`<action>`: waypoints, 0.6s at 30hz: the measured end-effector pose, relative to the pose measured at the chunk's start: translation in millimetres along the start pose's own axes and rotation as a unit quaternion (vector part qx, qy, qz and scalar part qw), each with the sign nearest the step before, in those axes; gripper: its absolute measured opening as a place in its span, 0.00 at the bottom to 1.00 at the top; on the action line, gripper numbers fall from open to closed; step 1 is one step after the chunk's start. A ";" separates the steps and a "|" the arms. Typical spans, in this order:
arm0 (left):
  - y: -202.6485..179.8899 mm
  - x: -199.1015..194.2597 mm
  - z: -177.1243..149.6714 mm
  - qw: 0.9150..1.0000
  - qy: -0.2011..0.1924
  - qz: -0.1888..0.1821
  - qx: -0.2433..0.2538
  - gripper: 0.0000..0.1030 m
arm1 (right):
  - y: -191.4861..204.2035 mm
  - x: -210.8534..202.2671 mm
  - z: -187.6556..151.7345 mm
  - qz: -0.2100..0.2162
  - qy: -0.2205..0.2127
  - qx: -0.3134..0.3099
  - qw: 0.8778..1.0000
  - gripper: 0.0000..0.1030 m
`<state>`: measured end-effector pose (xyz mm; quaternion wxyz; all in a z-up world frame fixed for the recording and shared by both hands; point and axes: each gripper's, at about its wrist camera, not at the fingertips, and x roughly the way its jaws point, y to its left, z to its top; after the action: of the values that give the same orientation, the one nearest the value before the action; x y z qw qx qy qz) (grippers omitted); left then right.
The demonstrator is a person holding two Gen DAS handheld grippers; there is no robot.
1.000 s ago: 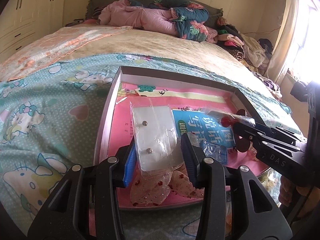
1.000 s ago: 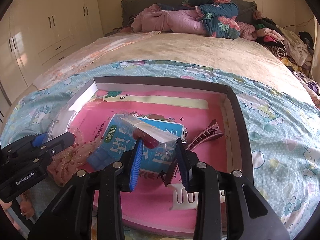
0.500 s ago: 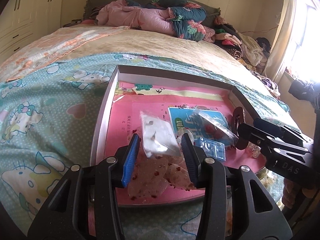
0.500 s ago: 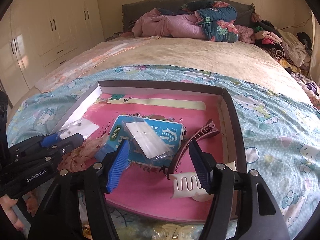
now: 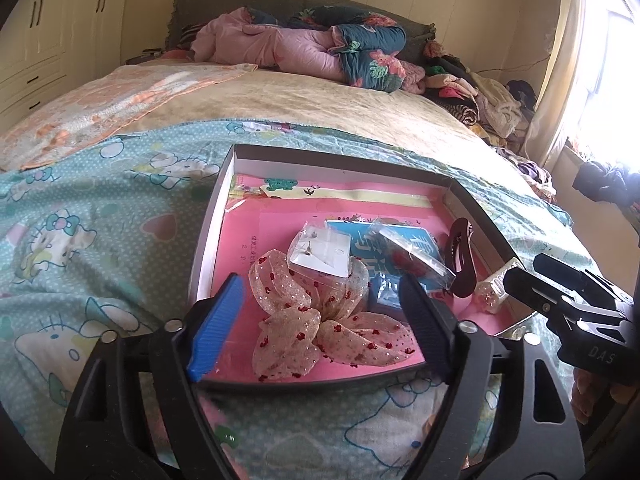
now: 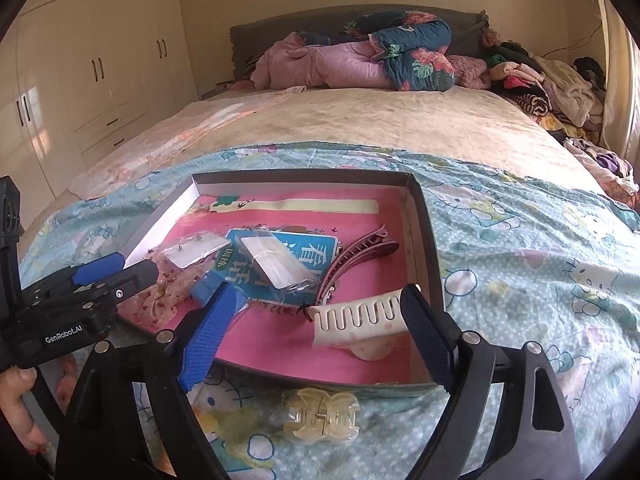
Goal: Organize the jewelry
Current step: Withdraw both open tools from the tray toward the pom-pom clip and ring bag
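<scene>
A shallow box (image 5: 212, 216) with a pink lining lies on the bed. In it lie an earring card in a clear bag (image 5: 324, 256), a second clear bag with red jewelry (image 5: 412, 256), a sheer bow with red dots (image 5: 320, 320), a maroon hair clip (image 5: 460, 256) and a white claw clip (image 6: 356, 320). My left gripper (image 5: 320, 328) is open and empty over the bow. My right gripper (image 6: 316, 332) is open and empty over the box's near edge. A clear claw clip (image 6: 320, 416) lies on the sheet outside the box.
The box (image 6: 424, 240) sits on a Hello Kitty sheet (image 5: 80, 240). A blue card (image 6: 280, 264) lies under the bags. Bedding and clothes (image 5: 320, 52) are piled at the head of the bed. Wardrobes (image 6: 100, 80) stand at the left.
Both grippers let go of their clear bags, opened wide and drew back. The earring card now lies on the bow; the other bag lies on the blue card.
</scene>
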<state>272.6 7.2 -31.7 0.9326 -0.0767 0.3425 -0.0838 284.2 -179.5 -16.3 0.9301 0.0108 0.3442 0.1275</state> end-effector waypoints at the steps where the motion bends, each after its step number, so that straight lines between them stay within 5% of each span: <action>1: -0.2 -2.3 0.1 1.000 -0.002 0.000 -0.002 0.76 | -0.9 -2.0 -0.7 -0.001 -0.001 0.001 1.000 0.81; 7: -1.6 -16.5 -1.1 1.000 -0.014 0.003 -0.005 0.88 | -5.7 -17.7 -6.4 -0.008 -0.011 -0.001 1.000 0.83; 18: -6.5 -48.1 -7.6 0.999 -0.036 -0.001 -0.007 0.89 | -15.1 -49.9 -18.0 -0.018 -0.031 0.000 0.999 0.86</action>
<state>230.8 10.4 -6.0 0.9438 -0.0869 0.3090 -0.0792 239.7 -207.5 0.2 0.9425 0.0084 0.3152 0.1107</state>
